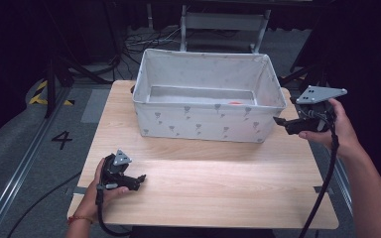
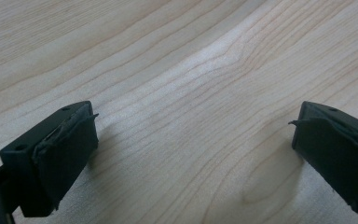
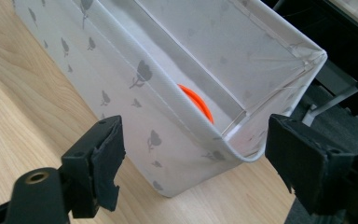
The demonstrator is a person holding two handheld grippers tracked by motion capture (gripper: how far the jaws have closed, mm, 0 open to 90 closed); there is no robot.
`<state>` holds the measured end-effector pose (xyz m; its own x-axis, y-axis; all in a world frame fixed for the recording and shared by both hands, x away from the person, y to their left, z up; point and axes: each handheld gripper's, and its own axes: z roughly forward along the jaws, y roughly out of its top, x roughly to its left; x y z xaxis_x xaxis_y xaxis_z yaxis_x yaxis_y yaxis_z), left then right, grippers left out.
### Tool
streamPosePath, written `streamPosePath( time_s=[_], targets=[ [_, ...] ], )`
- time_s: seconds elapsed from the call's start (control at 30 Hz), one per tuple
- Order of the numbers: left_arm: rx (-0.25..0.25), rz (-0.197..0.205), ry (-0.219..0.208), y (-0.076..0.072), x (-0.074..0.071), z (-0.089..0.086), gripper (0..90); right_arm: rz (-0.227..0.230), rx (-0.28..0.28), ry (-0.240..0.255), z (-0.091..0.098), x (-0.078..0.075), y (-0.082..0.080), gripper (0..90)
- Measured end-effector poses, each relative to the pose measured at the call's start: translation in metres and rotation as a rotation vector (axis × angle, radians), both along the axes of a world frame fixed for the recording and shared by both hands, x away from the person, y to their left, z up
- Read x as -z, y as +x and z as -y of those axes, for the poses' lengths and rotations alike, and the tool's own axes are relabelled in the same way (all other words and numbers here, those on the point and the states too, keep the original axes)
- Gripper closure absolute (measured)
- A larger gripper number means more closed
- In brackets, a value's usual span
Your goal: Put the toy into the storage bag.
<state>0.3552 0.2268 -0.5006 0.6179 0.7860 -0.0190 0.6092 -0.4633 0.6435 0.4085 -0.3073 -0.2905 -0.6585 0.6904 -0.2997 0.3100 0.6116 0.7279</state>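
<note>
Orange, a flat round object [image 3: 196, 103] lies inside the white patterned fabric bin [image 1: 206, 121] on the wooden table [image 1: 213, 188]. Both the right gripper [image 3: 191, 163] and left gripper [image 2: 193, 149] are held released, empty. The soft rim could be snagged and dragged.

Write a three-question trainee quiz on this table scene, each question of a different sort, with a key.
1. True or false: the right gripper holds the orange thing.
2. Where does the orange thing lie? A) on the bare table B) inside the cloth box C) between the left gripper's jaws
3. Fill in: the left gripper hangs over bare ____, jaws open.

Key
1. False: its jaws stand open and empty, beside the box's corner.
2. B
3. Table
</note>
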Motion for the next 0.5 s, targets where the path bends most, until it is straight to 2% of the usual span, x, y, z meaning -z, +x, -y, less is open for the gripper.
streamPosePath(
  time_s=[0.1, 0.17, 0.27, 0.5],
  targets=[
    [0.001, -0.001, -0.001, 0.000, 0.000, 0.000, 0.5, 0.004, 0.006, -0.005, 0.001, 0.003, -0.003, 19.8],
    [0.001, -0.001, -0.001, 0.000, 0.000, 0.000, 0.4, -0.002, 0.002, 0.009, 0.003, 0.007, -0.006, 19.8],
    [0.001, -0.001, -0.001, 0.000, 0.000, 0.000, 0.5, -0.001, 0.010, -0.017, 0.004, 0.016, -0.011, 19.7],
    [-0.002, 0.000, 0.000, 0.000, 0.000, 0.000, 0.5, -0.019, 0.013, -0.040, 0.009, 0.034, -0.018, 19.4]
  ],
)
